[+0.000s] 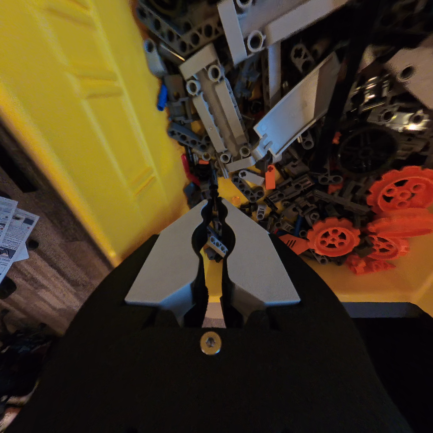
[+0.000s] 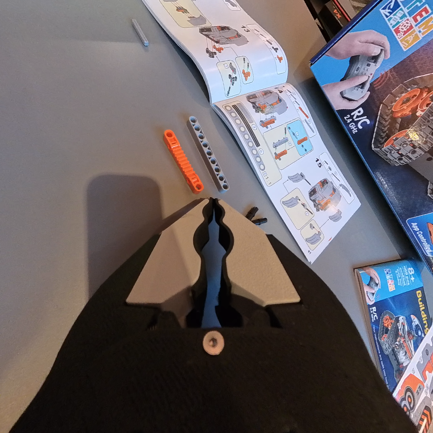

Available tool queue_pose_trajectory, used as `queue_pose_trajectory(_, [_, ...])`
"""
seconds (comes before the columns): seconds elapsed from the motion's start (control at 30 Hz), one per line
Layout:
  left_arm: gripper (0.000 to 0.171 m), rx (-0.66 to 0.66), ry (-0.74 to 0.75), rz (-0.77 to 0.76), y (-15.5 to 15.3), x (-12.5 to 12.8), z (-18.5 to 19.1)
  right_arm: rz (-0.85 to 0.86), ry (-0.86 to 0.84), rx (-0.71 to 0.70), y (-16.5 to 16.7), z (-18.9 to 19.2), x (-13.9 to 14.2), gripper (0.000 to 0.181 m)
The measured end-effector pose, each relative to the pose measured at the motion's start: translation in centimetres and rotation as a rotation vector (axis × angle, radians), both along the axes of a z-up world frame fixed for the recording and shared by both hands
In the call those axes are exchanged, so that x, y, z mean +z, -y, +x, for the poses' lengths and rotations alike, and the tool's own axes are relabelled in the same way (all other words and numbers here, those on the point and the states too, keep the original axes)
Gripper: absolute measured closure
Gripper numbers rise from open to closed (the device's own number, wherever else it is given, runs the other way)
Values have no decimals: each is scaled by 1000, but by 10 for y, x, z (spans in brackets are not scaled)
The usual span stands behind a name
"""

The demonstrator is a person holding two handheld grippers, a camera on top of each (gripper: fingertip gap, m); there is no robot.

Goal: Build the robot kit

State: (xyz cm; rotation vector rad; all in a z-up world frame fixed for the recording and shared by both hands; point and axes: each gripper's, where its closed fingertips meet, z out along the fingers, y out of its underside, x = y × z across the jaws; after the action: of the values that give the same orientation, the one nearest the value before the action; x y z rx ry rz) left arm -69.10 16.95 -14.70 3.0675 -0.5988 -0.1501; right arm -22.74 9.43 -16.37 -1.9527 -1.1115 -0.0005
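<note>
Left hand-held gripper (image 1: 213, 203) is nearly closed at the tips, pinching a thin black axle (image 1: 213, 187) that stands out ahead of the fingers, over a yellow bin (image 1: 77, 112) of loose parts. Directly ahead lie grey panels (image 1: 295, 114) and beams; orange gears (image 1: 334, 237) sit toward the bin's right side, a black wheel (image 1: 366, 150) beyond them. Printed sheets (image 1: 11, 234) lie outside the bin's left wall.

Right hand-held gripper (image 2: 213, 200) is closed at the tips and grips nothing, poised above the grey counter (image 2: 70, 105). Just ahead lie an orange rack (image 2: 182, 161) and a grey beam (image 2: 208, 154), side by side, apart. Two black pins (image 2: 255, 215) sit right of the tips. An open manual (image 2: 269, 131) and blue box (image 2: 386, 93) lie toward the counter's right edge.
</note>
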Motion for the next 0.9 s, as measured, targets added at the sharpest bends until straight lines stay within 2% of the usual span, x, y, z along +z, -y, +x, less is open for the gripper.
queue_pose_trajectory(0.1, [171, 32, 18, 142, -7, 28, 0, 2, 11, 4, 0, 1, 1, 181])
queue_pose_trajectory(0.2, [171, 35, 73, 349, -18, 70, 11, -2, 12, 5, -1, 1, 1, 181])
queue_pose_trajectory(0.27, [171, -44, 260, 489, -24, 105, 54, 1, 17, 8, -3, 2, 0, 181])
queue_pose_trajectory(0.33, [171, -212, 517, 477, -4, 132, 124, 13, 42, 12, -4, 5, 2, 181])
queue_pose_trajectory(0.37, [170, -290, 574, 440, 10, 138, 153, 17, 55, 13, -2, 5, 4, 181])
queue_pose_trajectory(0.43, [171, -412, 549, 395, 28, 137, 194, 27, 94, 23, 0, 6, 4, 181])
queue_pose_trajectory(0.53, [171, -569, 551, 283, 54, 117, 255, 59, 168, 83, 10, -2, 4, 181])
queue_pose_trajectory(0.63, [171, -619, 545, 173, 69, 86, 297, 68, 214, 149, 23, -13, 4, 181])
queue_pose_trajectory(0.77, [171, -587, 536, 132, 63, 52, 328, 88, 234, 208, 38, -21, 6, 181])
queue_pose_trajectory(0.83, [171, -587, 571, 110, 60, 42, 346, 98, 236, 209, 40, -19, 9, 181])
queue_pose_trajectory(0.9, [171, -585, 521, 90, 54, 26, 352, 110, 232, 173, 36, -11, 15, 181])
